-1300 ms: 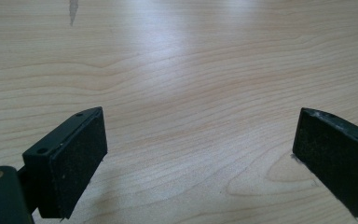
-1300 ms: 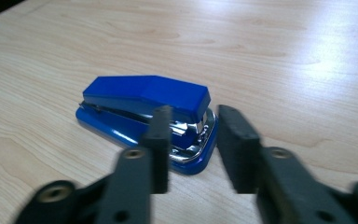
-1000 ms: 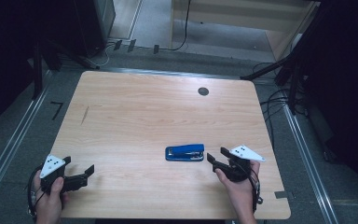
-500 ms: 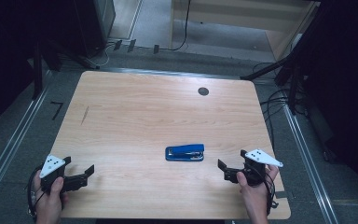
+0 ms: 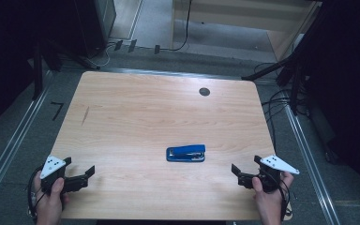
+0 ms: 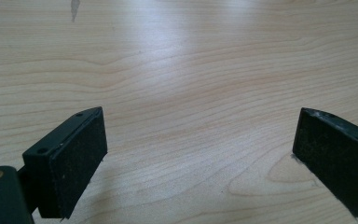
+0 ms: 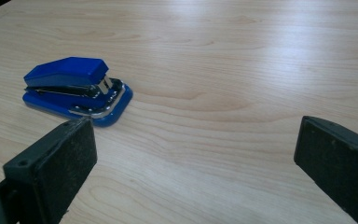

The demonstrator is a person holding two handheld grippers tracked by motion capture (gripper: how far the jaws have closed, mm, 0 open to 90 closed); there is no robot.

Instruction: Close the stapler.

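A blue stapler [image 5: 185, 153] lies flat on the wooden table [image 5: 159, 112], a little right of the middle. My right gripper [image 5: 244, 163] is near the front right corner, to the right of the stapler and apart from it. Its jaws have just been opening and now stand wide with nothing between them. In the right gripper view the stapler [image 7: 74, 86] lies beyond the left jaw, and the right gripper [image 7: 196, 140] is over bare wood. My left gripper [image 5: 79, 165] rests at the front left, open and empty [image 6: 200, 126].
A dark round grommet hole [image 5: 204, 91] sits near the table's far edge. A small dark mark [image 5: 85, 116] shows on the left part of the tabletop. Cables [image 5: 281, 103] trail on the floor to the right, and metal rails run along both sides.
My right gripper has drawn back from the stapler toward the right and the near edge. The stapler has stayed where it lay. The left gripper has not moved.
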